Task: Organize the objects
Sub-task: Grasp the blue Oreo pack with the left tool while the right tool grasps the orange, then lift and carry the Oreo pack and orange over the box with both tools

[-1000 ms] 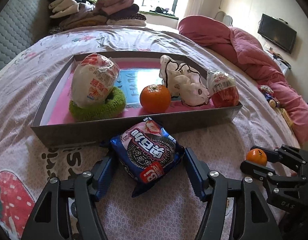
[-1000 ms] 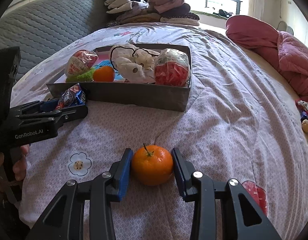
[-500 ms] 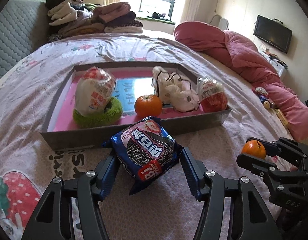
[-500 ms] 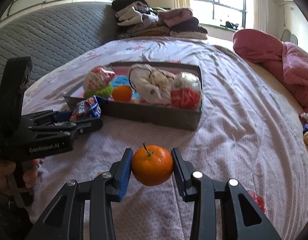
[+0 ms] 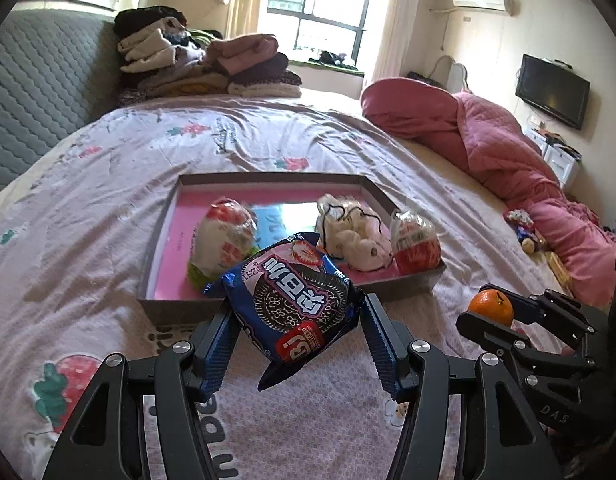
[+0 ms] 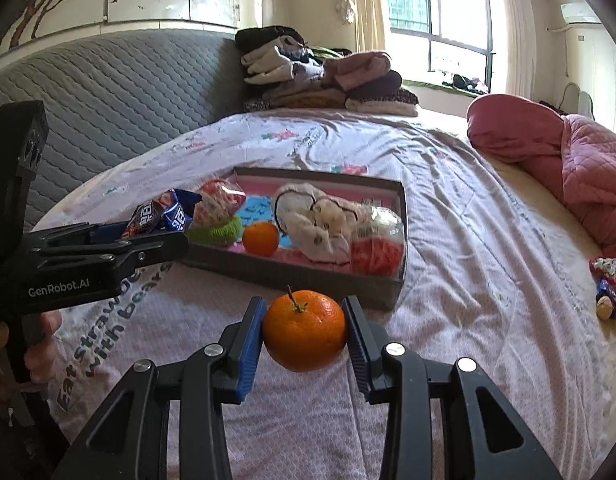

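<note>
Two items now lifted off the bedspread (image 6: 447, 240): left gripper (image 5: 296, 332) clamps cookie packet (image 5: 294, 304), right gripper (image 6: 304, 330) clamps tangerine (image 6: 304, 330); tray (image 6: 319, 276) at twelve o'clock, next stop

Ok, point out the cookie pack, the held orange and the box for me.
cookie pack (image 5: 296, 300): left wrist view, middle of the blue wrapper.
orange (image 6: 304, 330): right wrist view, front of the peel.
box (image 6: 308, 278): right wrist view, near grey wall.
</note>
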